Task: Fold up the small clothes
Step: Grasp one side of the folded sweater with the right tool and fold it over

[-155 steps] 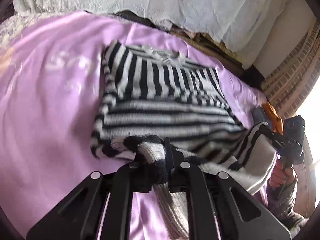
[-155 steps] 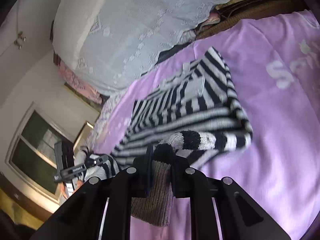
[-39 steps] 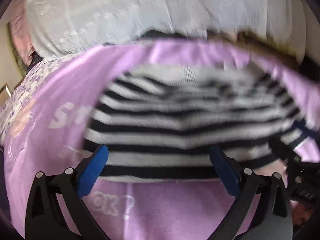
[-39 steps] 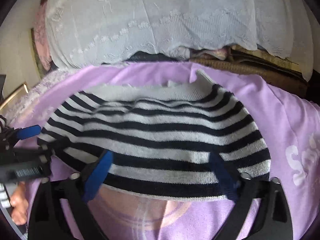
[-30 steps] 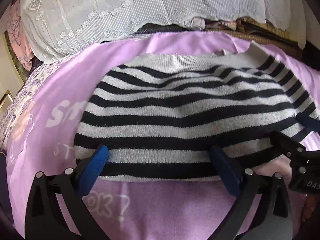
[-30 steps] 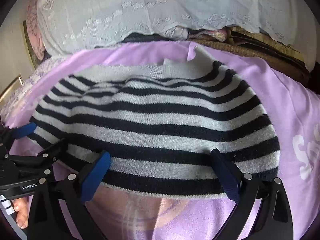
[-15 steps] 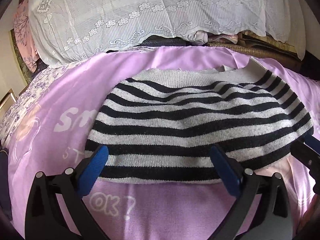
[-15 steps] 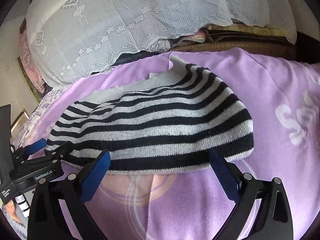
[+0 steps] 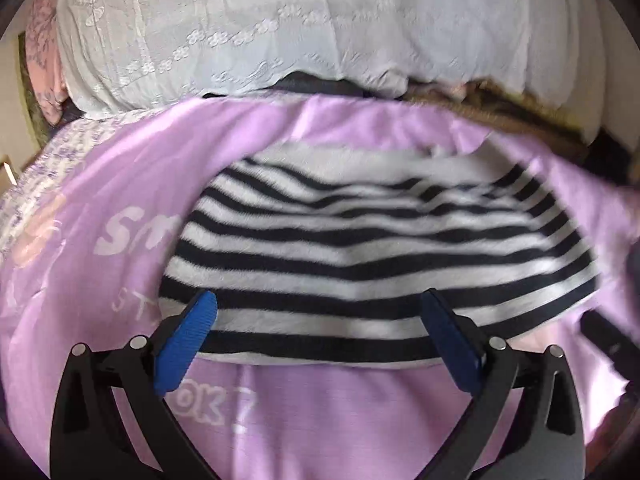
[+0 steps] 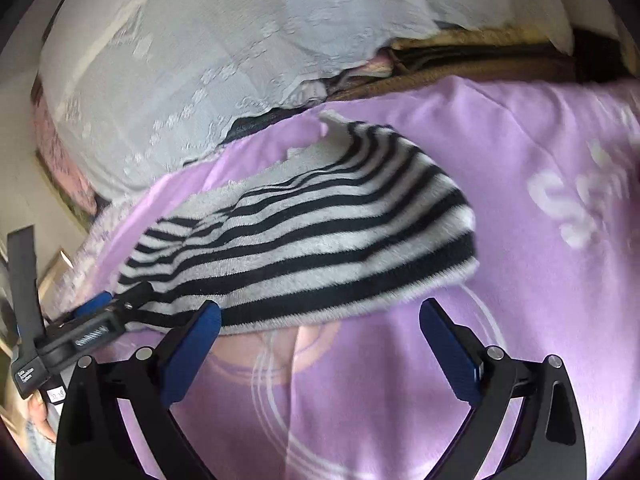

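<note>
Behind the bed [image 9: 304, 432] you have a white lace cover [image 9: 280, 28] over a pile, and the bed itself wears a purple sheet with pale letters. On this sheet lies the sweater [image 9: 372, 248], black and white stripes, already folded into a compact bundle, with its plain ribbed band at 12 o'clock.

Your left tool [image 9: 320, 340] is released, both blue pads wide apart, and it hovers at the 6 o'clock edge of the sweater without holding anything. Your right tool [image 10: 320, 344] is released too, jaws spread, near the same edge but more to the 4 o'clock corner. In the right view the left tool shows at 9 o'clock, just beside the sweater's end; whether it touches the knit I cannot tell.

I judge the sweater is light and very soft, a thick fluffy knit. It will not slide much on the sheet, but it will sag and stretch if you lift it by one point only. The layers can also slip apart, because nothing keeps them together.

So, if one more fold is wanted, take hold at the two corners of the 6 o'clock edge, one tool on each. Pinch all layers together, deep enough that the pads close on the knit and not only on the fluff. Lift low and evenly.
</note>
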Motion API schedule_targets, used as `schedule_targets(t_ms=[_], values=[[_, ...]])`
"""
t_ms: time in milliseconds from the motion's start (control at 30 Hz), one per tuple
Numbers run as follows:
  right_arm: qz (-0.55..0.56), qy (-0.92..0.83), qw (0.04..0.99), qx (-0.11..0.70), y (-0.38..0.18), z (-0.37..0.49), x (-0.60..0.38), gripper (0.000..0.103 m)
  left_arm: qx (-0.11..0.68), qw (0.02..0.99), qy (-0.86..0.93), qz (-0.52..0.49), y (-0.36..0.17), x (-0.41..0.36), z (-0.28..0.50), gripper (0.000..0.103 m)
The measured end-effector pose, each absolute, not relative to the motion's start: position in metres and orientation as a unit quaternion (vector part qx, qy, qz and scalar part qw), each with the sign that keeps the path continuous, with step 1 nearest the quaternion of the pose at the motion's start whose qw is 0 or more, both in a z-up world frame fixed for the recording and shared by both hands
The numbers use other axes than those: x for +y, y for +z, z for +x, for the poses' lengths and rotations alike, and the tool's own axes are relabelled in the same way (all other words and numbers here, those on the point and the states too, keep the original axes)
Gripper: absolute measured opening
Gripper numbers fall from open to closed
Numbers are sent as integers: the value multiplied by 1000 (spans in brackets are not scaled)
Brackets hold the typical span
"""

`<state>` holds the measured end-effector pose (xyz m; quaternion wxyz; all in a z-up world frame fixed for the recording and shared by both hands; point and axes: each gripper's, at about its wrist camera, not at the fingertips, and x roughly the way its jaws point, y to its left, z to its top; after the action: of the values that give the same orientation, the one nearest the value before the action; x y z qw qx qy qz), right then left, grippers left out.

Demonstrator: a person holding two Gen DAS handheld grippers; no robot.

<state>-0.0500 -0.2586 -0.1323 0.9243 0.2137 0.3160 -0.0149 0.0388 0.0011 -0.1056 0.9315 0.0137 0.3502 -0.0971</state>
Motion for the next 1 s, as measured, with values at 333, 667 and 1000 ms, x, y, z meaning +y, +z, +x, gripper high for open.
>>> schedule_targets(t_ms=[333,667,1000], values=[[359,-26,885,296,-152,-56,-299,100,421,902,-86,43,-138,-48,86,99],[479,-71,820,306,-155,29,-310,100,398,911,-99,39,-140,-41,78,99],[421,-63,868,258,-154,36,-313,100,384,920,-82,1,-128,-15,73,99]])
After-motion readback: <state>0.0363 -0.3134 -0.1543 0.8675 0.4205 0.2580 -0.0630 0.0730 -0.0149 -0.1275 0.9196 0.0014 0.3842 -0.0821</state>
